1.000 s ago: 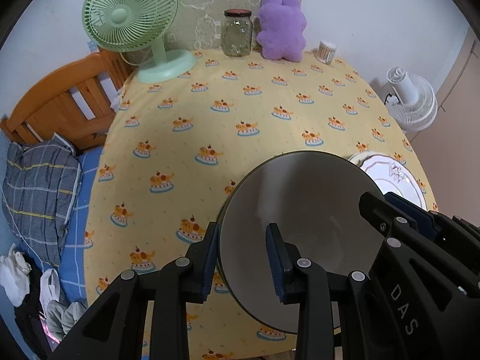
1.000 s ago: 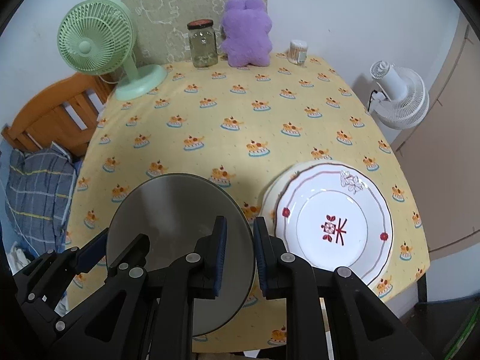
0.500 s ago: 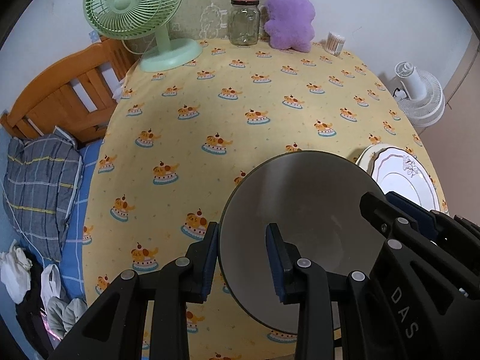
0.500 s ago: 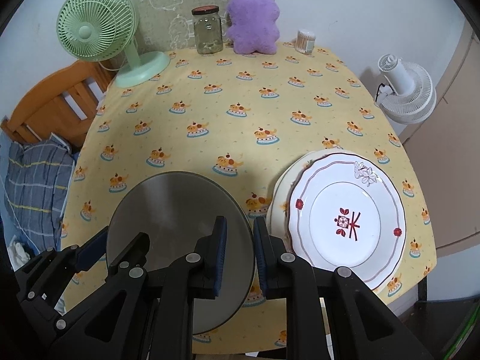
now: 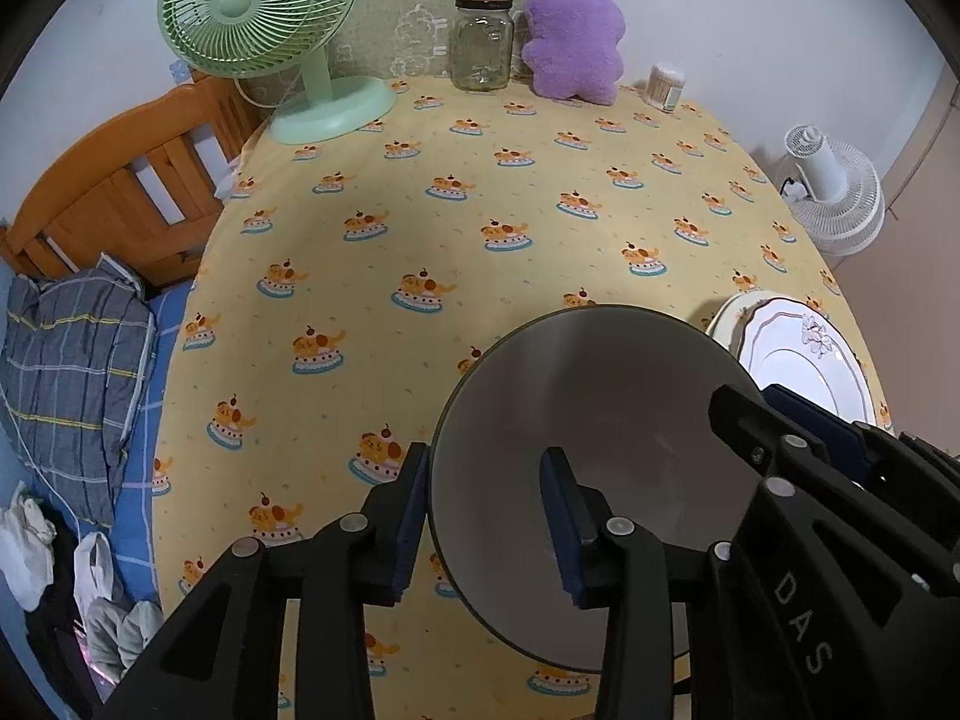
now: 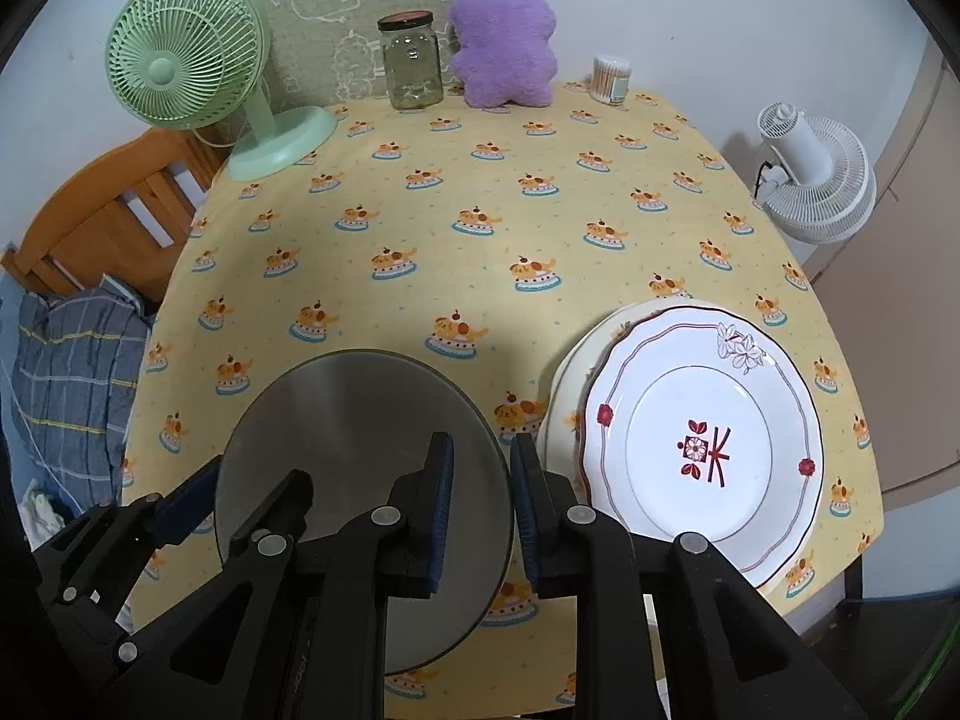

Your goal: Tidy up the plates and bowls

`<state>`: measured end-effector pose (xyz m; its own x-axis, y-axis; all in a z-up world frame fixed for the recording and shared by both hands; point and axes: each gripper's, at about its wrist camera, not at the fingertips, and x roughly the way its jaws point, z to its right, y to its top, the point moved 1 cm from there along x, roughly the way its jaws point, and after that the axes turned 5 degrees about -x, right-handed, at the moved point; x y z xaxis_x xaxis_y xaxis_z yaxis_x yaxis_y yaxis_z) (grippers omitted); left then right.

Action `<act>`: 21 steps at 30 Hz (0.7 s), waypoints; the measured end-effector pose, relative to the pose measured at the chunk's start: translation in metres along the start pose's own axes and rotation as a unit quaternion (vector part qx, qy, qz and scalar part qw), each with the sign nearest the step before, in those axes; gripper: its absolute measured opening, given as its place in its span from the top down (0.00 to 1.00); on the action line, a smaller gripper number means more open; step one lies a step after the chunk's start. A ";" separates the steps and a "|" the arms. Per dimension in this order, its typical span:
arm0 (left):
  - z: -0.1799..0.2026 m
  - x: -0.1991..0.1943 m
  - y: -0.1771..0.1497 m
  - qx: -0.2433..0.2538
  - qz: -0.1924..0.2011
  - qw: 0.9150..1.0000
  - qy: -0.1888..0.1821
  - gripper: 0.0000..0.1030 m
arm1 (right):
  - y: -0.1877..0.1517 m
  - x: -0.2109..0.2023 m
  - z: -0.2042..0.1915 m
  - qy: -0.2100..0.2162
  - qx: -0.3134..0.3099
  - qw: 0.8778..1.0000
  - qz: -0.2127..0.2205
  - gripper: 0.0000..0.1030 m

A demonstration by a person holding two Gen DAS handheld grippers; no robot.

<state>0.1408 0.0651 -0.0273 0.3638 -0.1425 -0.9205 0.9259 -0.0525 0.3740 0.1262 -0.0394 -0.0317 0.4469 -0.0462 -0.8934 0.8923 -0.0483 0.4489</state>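
Note:
A grey bowl [image 5: 600,408] [image 6: 348,420] sits low over the near part of the yellow-clothed table [image 6: 480,228]. My left gripper [image 5: 486,462] straddles its left rim, one pad outside and one inside. Its jaws are opening and the inner pad stands off the wall. On the bowl's right rim is my right gripper [image 6: 482,450], its jaws just starting to open with the pads still close on the wall. Right of the bowl lies a white plate with red marks [image 6: 696,450] [image 5: 804,360], stacked on a cream plate [image 6: 564,396].
Along the table's far edge stand a green desk fan [image 6: 186,54], a glass jar [image 6: 411,60], a purple plush toy [image 6: 501,54] and a tub of cotton swabs [image 6: 612,78]. A white floor fan [image 6: 810,180] is off the right edge, a wooden bed frame [image 6: 102,210] off the left.
My left gripper's jaws have spread slightly around the bowl's rim. The right gripper's jaws look almost the same. The bowl and plates have kept their places.

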 end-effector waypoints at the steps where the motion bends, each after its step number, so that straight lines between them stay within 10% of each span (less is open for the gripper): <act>1: -0.001 0.000 0.000 -0.002 -0.004 1.000 -0.003 0.62 | 0.000 0.000 0.000 0.001 0.000 1.000 -0.001 0.74; 7: -0.008 -0.002 -0.006 -0.011 -0.015 1.000 -0.006 0.39 | -0.004 -0.003 0.000 0.008 -0.007 1.000 -0.006 0.67; 9: -0.011 -0.006 -0.008 -0.015 -0.010 1.000 -0.008 0.29 | -0.006 -0.006 0.001 0.012 -0.007 1.000 -0.008 0.41; 12: -0.013 -0.008 -0.009 -0.024 -0.007 1.000 -0.012 0.24 | -0.008 -0.012 0.003 0.009 -0.004 1.000 0.003 0.30; 21: -0.010 0.000 -0.012 -0.037 -0.013 0.999 -0.016 0.16 | -0.009 -0.001 0.017 0.031 -0.001 0.999 -0.014 0.29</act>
<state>0.1310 0.0754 -0.0330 0.3367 -0.1731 -0.9256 0.9406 0.0167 0.3391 0.1167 -0.0562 -0.0347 0.4239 0.0163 -0.9056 0.9050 -0.0459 0.4229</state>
